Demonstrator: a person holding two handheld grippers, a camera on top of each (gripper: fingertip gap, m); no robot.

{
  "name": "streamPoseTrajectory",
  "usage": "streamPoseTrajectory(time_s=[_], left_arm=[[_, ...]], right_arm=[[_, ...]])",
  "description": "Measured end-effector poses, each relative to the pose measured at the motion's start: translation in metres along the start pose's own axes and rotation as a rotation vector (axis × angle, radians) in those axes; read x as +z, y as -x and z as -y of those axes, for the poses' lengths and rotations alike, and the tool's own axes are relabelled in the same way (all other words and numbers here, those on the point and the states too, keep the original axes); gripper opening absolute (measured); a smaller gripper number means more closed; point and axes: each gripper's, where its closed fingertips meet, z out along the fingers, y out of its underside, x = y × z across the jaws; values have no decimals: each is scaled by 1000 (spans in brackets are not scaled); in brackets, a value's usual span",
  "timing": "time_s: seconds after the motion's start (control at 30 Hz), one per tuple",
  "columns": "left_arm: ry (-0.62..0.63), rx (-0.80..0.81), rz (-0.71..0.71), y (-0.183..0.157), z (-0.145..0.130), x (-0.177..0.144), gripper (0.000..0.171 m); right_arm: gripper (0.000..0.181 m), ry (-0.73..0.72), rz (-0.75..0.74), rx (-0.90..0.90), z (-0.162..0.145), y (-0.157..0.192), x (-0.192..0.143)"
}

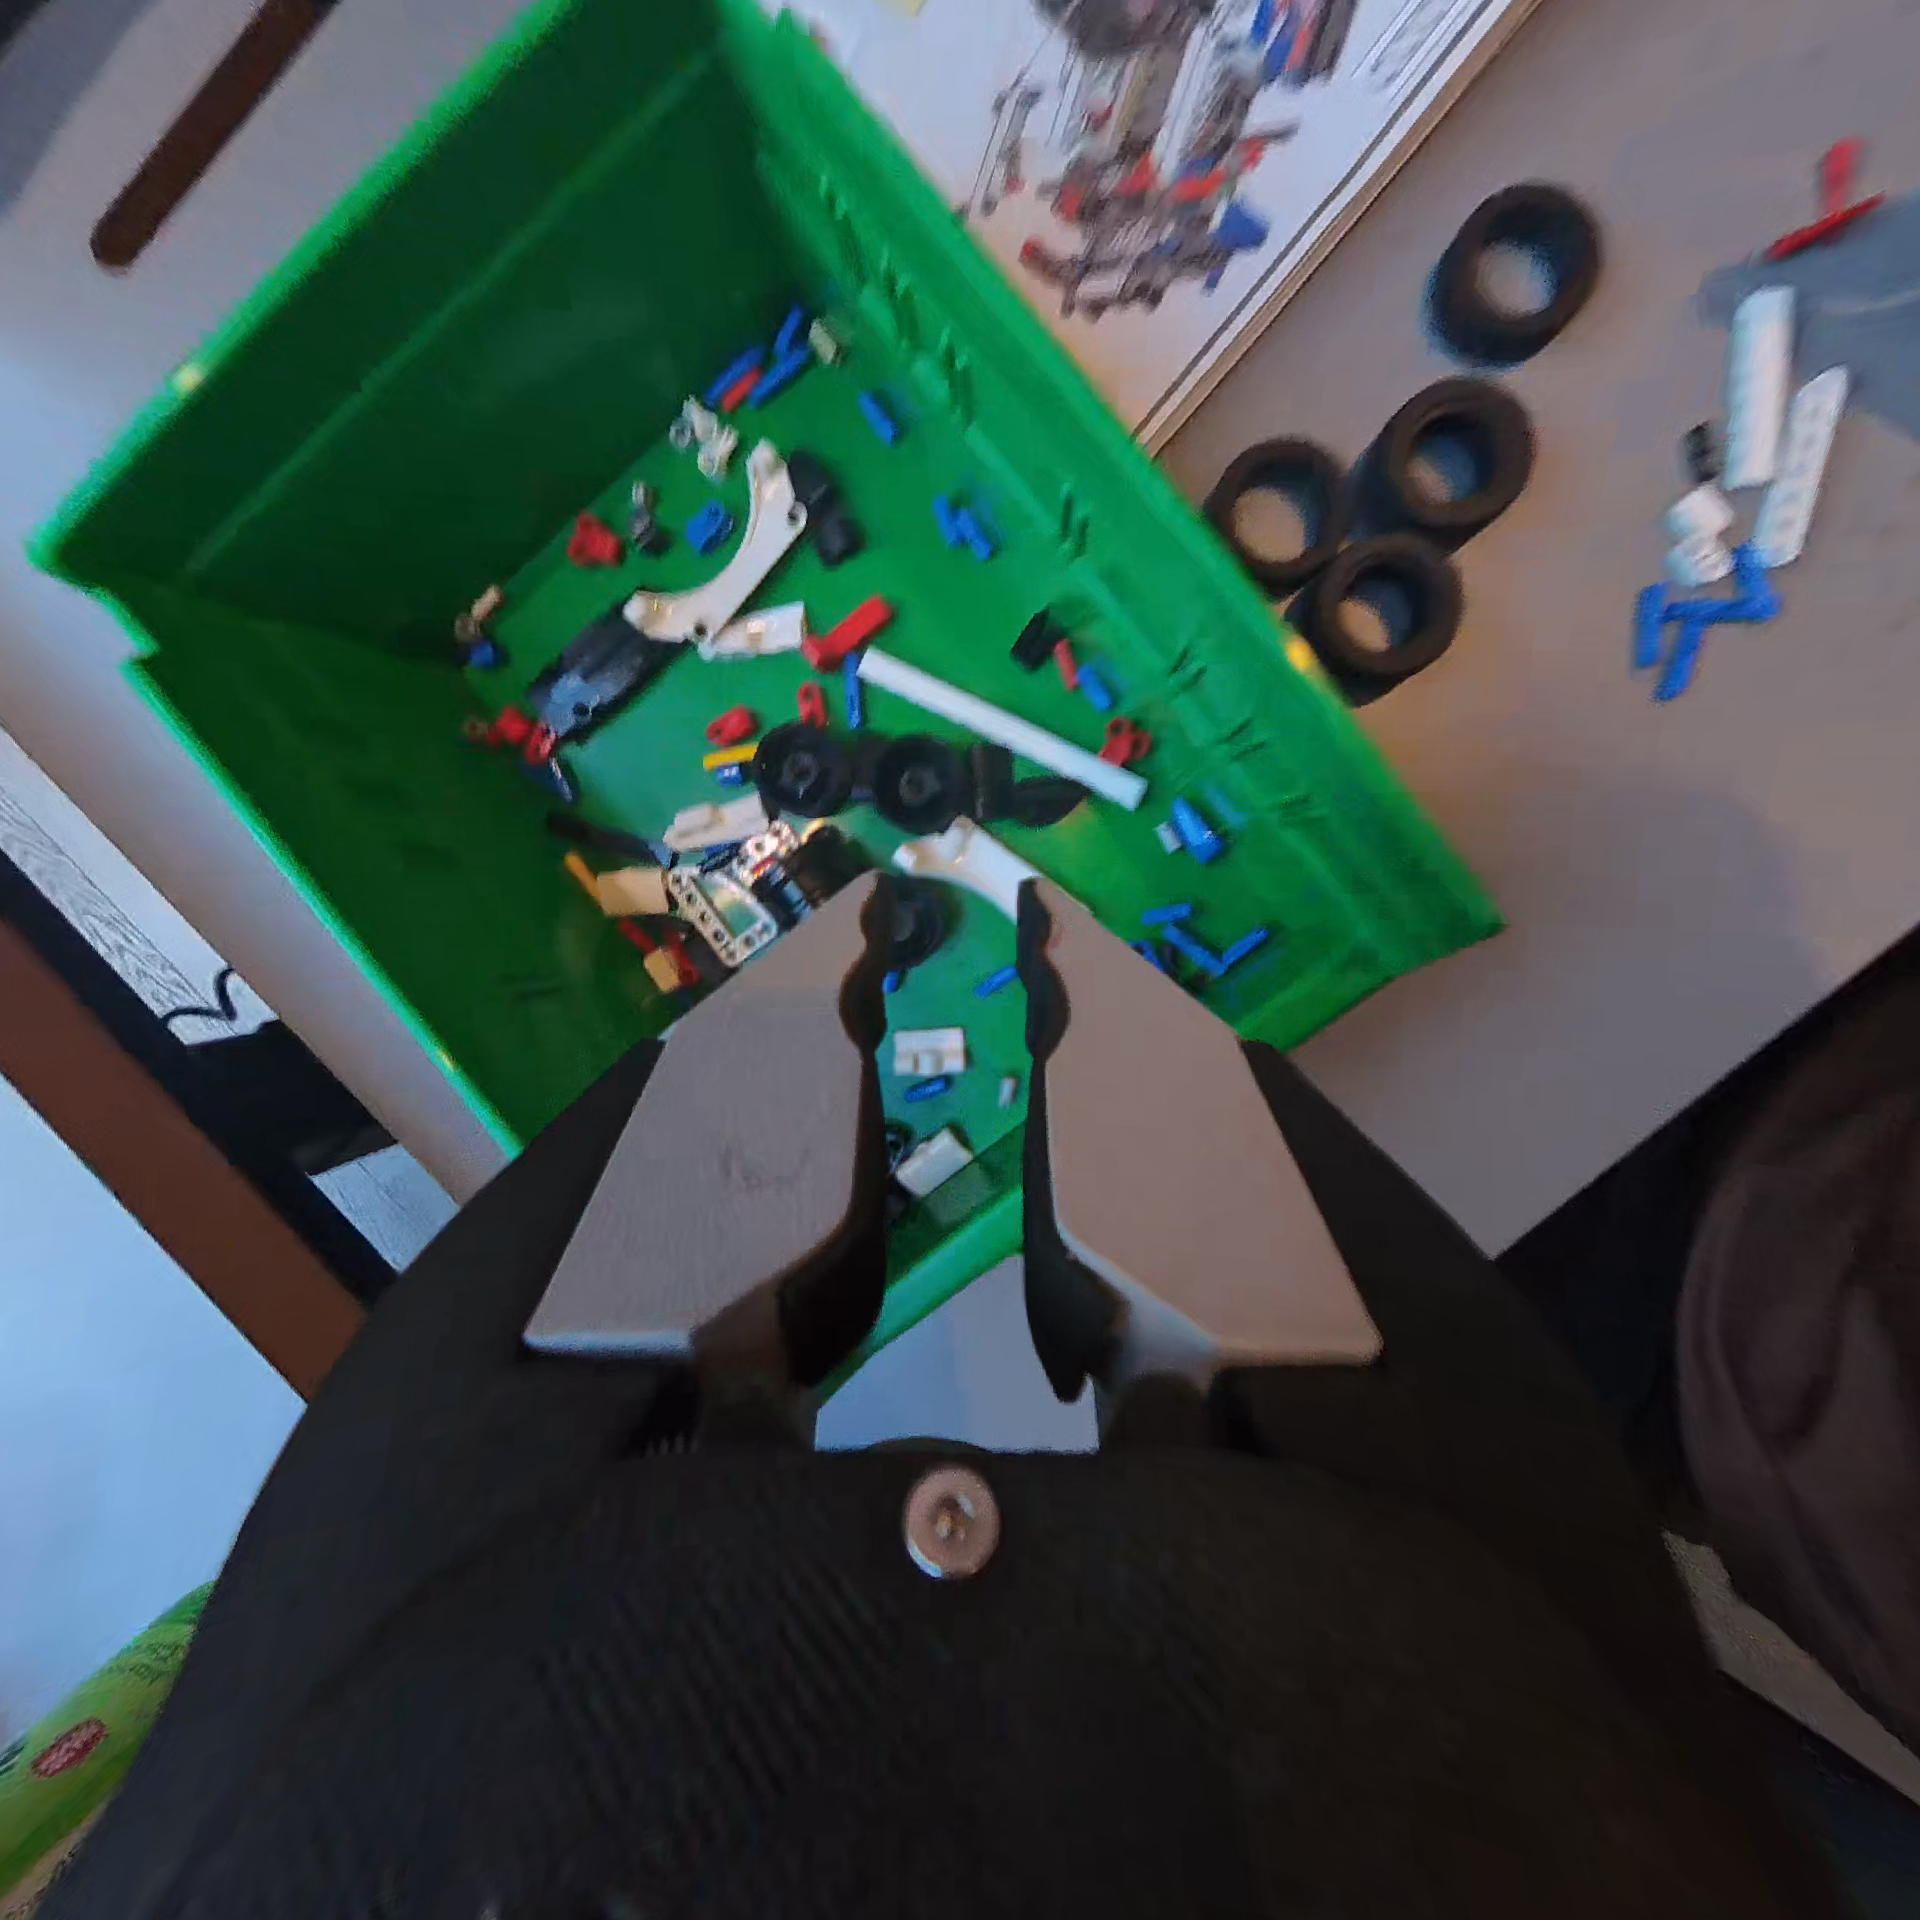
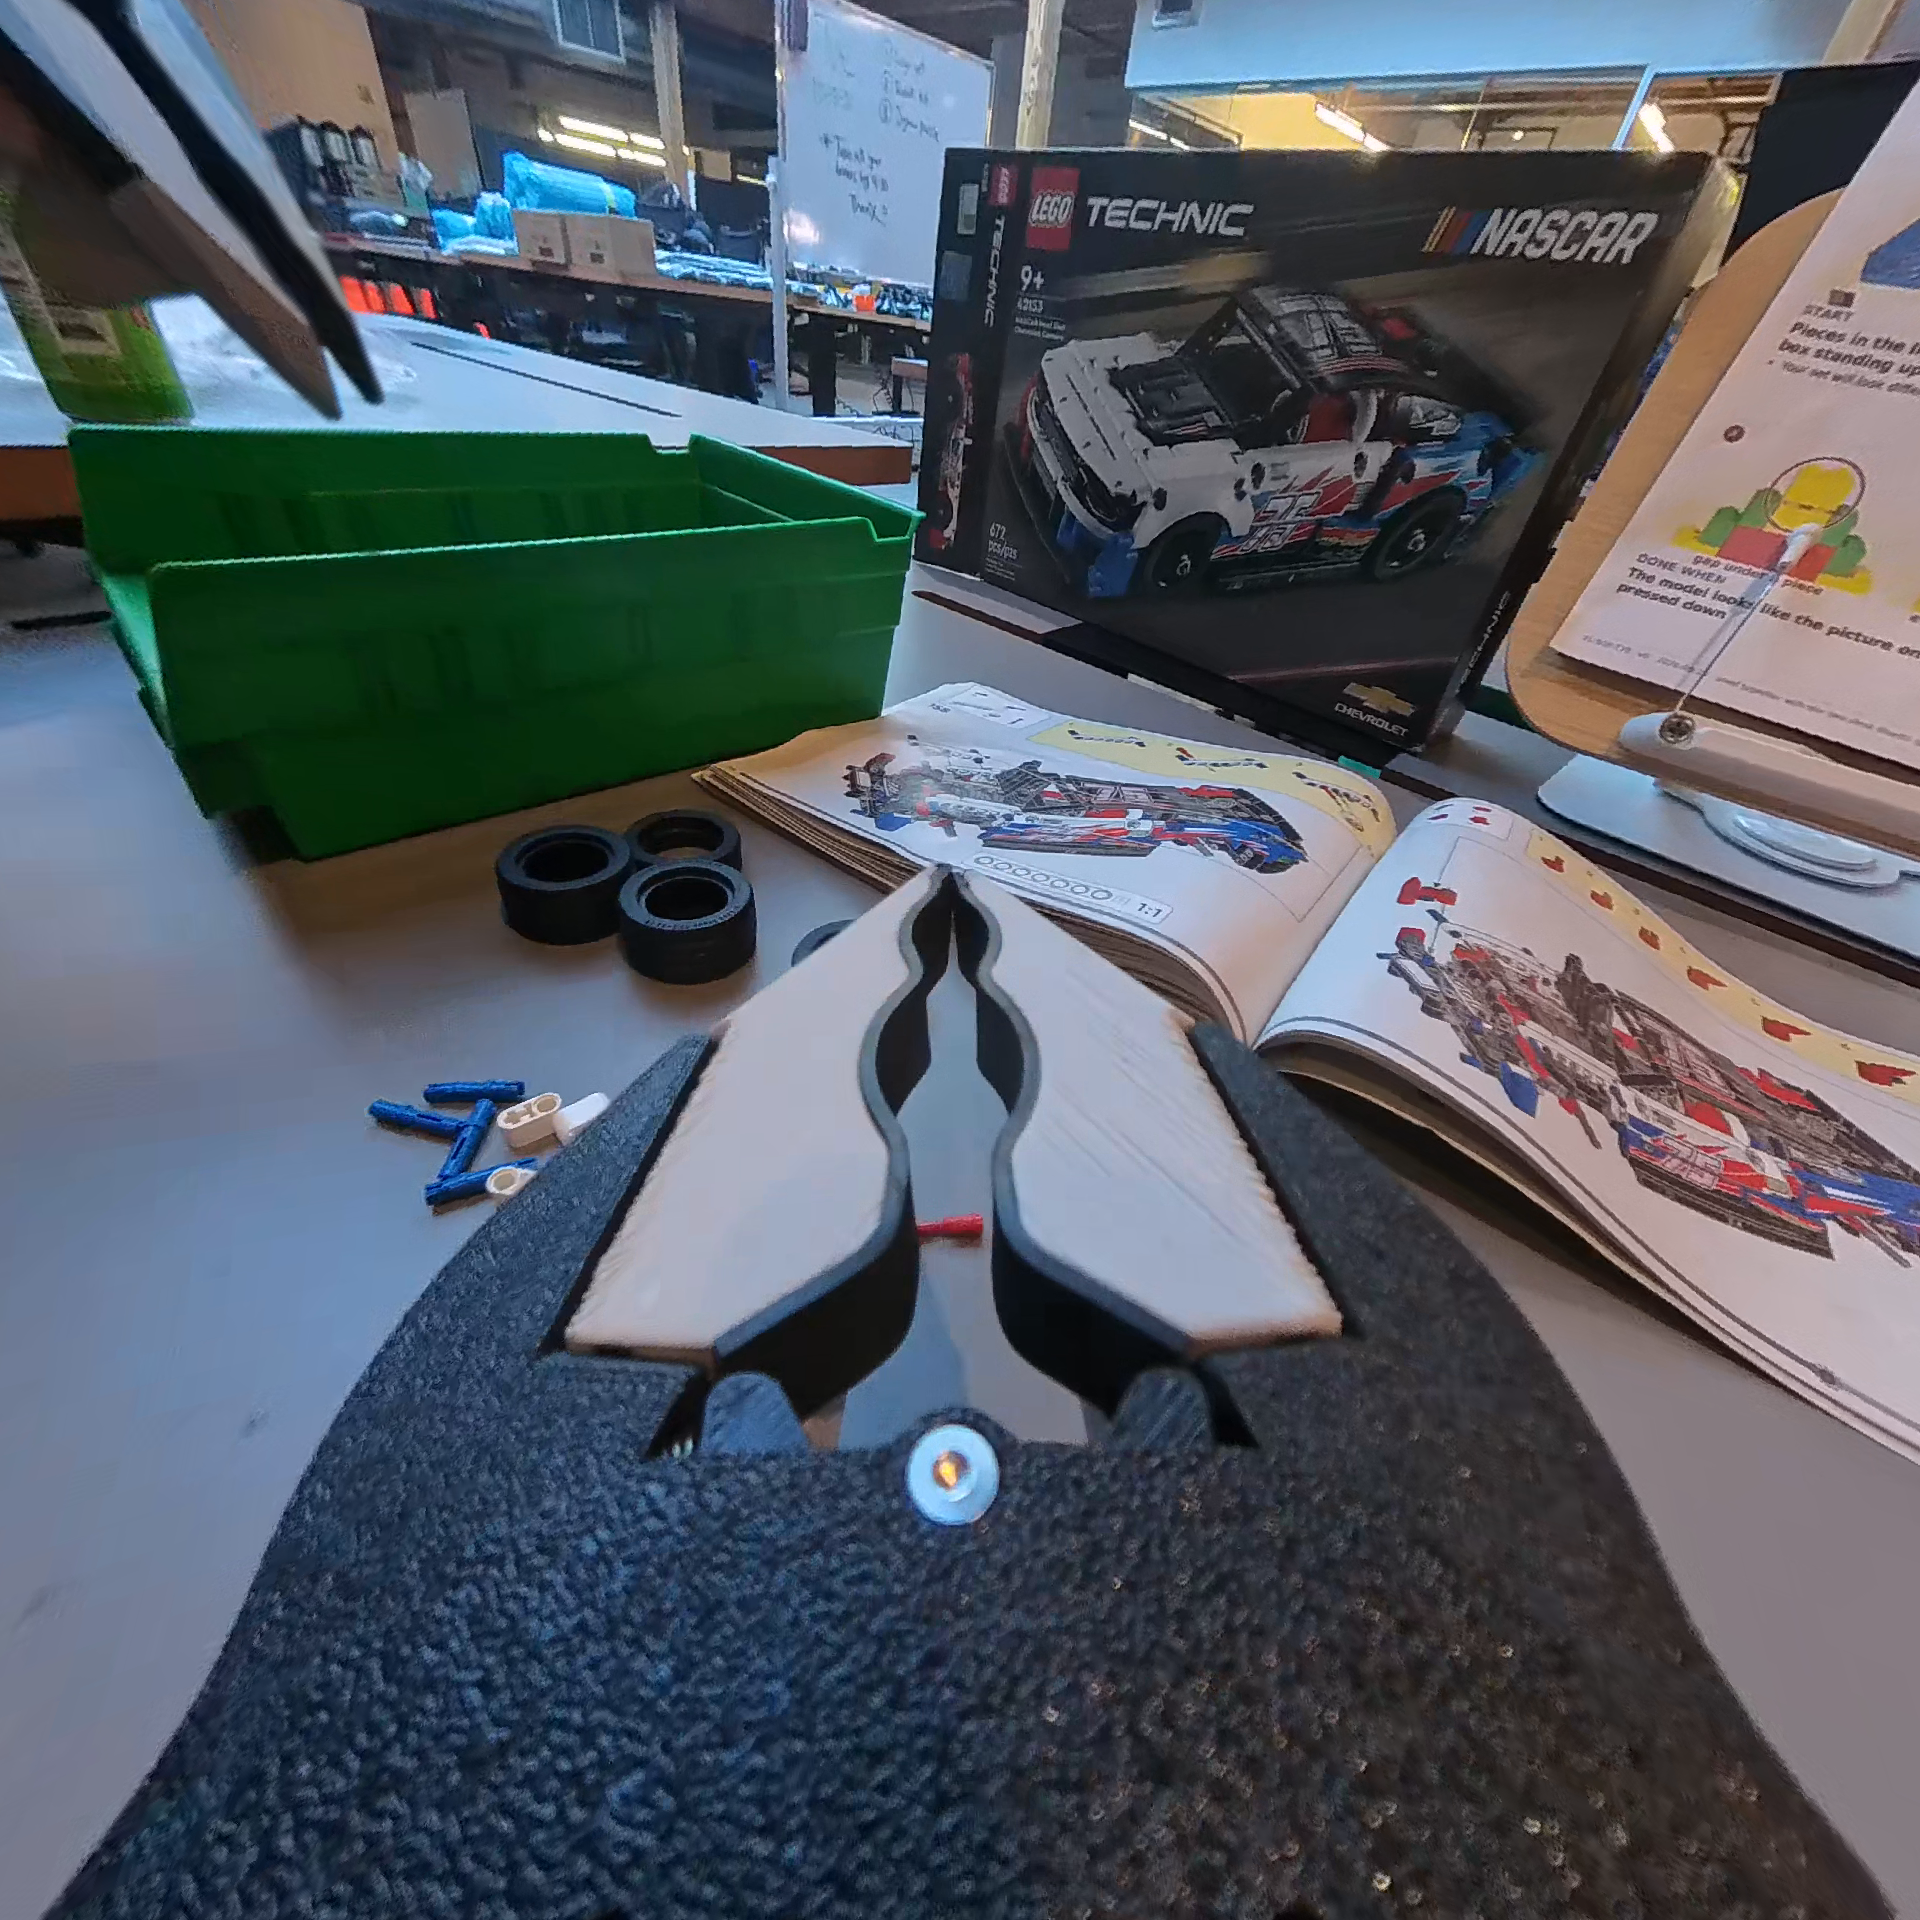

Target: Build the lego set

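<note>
A green bin (image 1: 343,343) holds several loose lego parts: blue pins, red connectors, white panels, a long white beam (image 1: 1003,727) and black wheel hubs (image 1: 857,779). My left gripper (image 1: 951,899) hangs open and empty above the bin's near end. It also shows in the right wrist view (image 2: 348,400) above the green bin (image 2: 499,665). My right gripper (image 2: 951,883) is shut and empty, low over the grey table, pointing at the open instruction booklet (image 2: 1195,883). Black tyres (image 2: 634,888) lie beside the bin. Blue pins and white pieces (image 2: 473,1127) lie left of my right gripper.
The set's box (image 2: 1278,436) stands upright behind the booklet. A wooden stand with an instruction sheet (image 2: 1745,499) is at the right. A small red pin (image 2: 951,1228) lies under my right gripper. Tyres (image 1: 1382,530) and loose blue and white parts (image 1: 1725,520) lie right of the bin. The gap from one gripper's tips to the other's is roughly 30 cm.
</note>
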Motion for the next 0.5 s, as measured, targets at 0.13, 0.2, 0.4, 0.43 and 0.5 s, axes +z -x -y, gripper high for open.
streamPoseTrajectory(time_s=[0.13, 0.2, 0.4, 0.43, 0.5], left_arm=[[94, 31, 10, 21, -24, 32, 20], [148, 44, 16, 32, -30, 48, 20], [284, 106, -14, 48, -37, 85, 31], [332, 120, -26, 48, -43, 91, 35], [458, 151, 8, 55, -62, 99, 40]], right_arm=[[0, 17, -33, -6, -2, -5, 6], [0, 27, -45, -14, -3, -6, 9], [0, 50, -63, -39, -6, -7, 12], [0, 52, -64, -40, -6, -7, 13], [0, 58, -63, -39, -7, -7, 14]])
